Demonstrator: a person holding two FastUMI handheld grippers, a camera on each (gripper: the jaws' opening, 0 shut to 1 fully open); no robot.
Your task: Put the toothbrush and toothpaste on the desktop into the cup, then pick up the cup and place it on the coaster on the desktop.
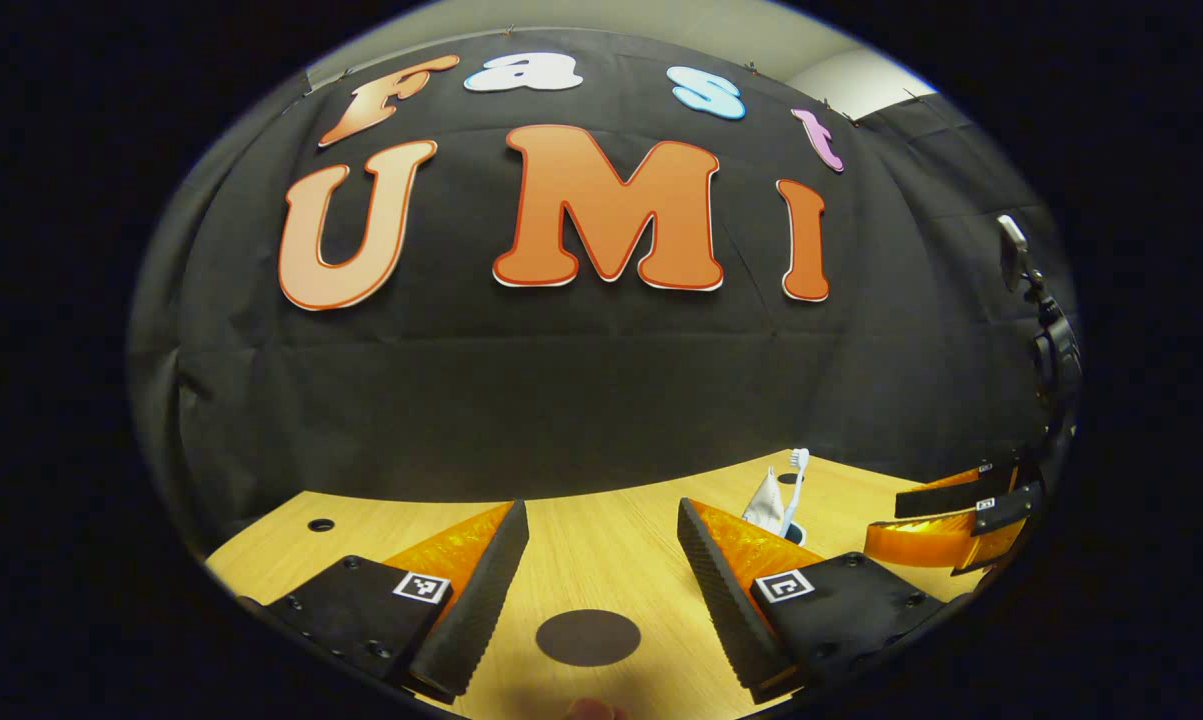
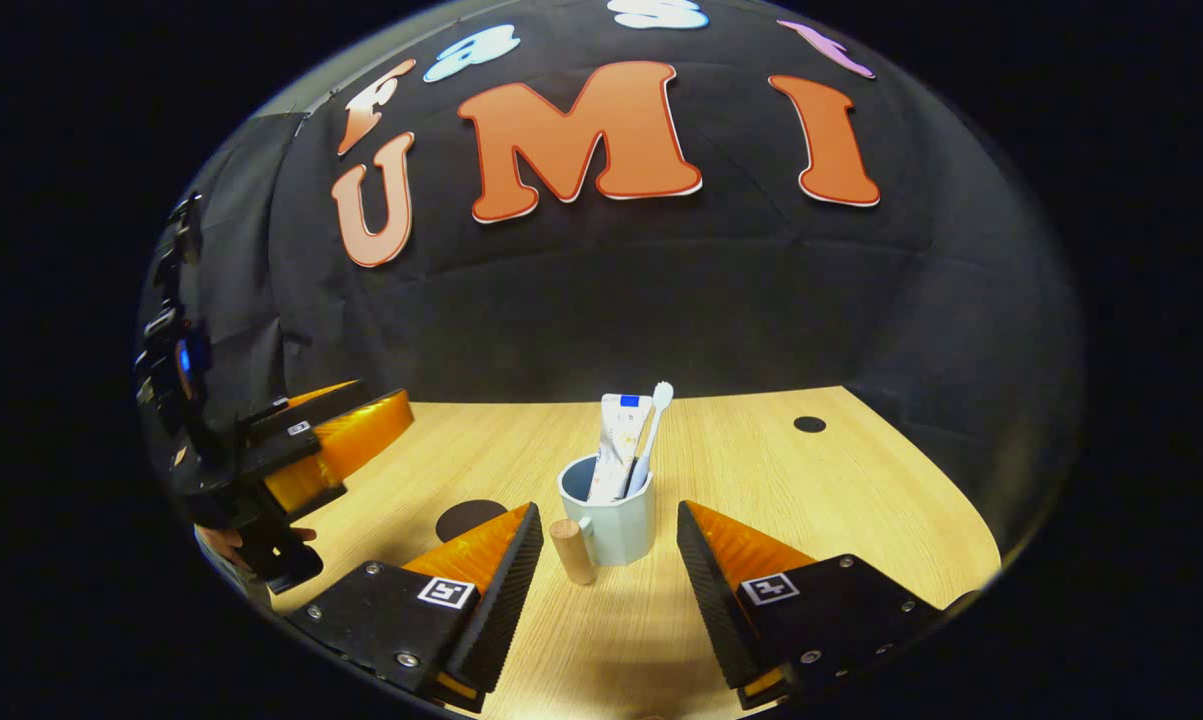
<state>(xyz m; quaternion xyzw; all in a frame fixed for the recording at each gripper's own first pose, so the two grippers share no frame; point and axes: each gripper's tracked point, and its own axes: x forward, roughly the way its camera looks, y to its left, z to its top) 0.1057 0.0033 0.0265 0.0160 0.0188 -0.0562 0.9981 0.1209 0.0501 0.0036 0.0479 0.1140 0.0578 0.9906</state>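
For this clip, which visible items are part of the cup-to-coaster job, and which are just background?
Job items:
- cup, standing on the desktop
- toothbrush, upright in the cup
- toothpaste, upright in the cup
- coaster, bare, dark round
- right hand-held gripper, open, facing the cup
- left hand-held gripper, open above the coaster

Background:
- desktop
- cable hole
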